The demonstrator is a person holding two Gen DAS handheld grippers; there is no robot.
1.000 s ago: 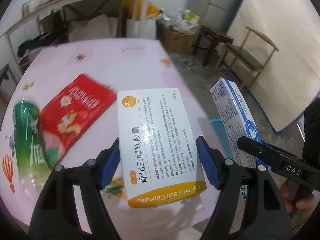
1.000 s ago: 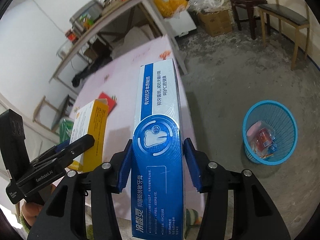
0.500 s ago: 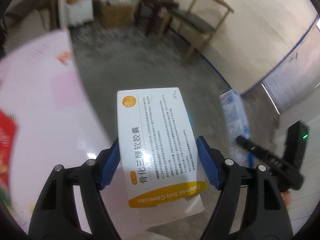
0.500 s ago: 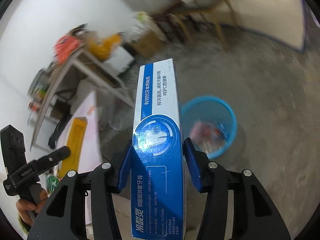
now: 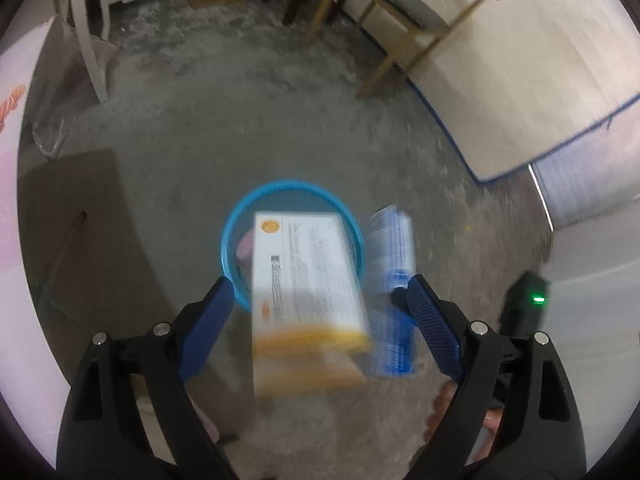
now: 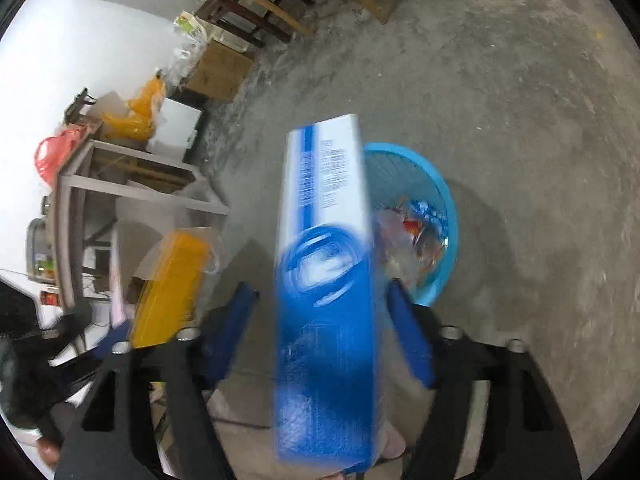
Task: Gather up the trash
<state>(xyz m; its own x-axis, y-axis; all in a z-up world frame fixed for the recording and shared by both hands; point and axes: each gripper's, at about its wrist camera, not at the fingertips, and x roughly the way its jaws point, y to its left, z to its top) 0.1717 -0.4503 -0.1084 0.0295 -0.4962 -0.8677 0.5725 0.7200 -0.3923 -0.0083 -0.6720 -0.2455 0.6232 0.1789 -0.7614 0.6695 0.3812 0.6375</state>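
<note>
Grey concrete floor (image 5: pixel 280 120) fills both views, with a blue basket (image 5: pixel 236 240) at centre frame. Over it my left gripper (image 5: pixel 320 312) has just been opening; the blurred white-and-orange box (image 5: pixel 308 280) sits loose between its wide jaws. My right gripper (image 6: pixel 320 320) has likewise just spread, its pads clear of the blurred blue-and-white carton (image 6: pixel 324 280).

place: home storeroom | signs: concrete floor (image 6: pixel 520 100); cluttered shelf (image 6: pixel 80 184); chair (image 5: pixel 396 20)
</note>
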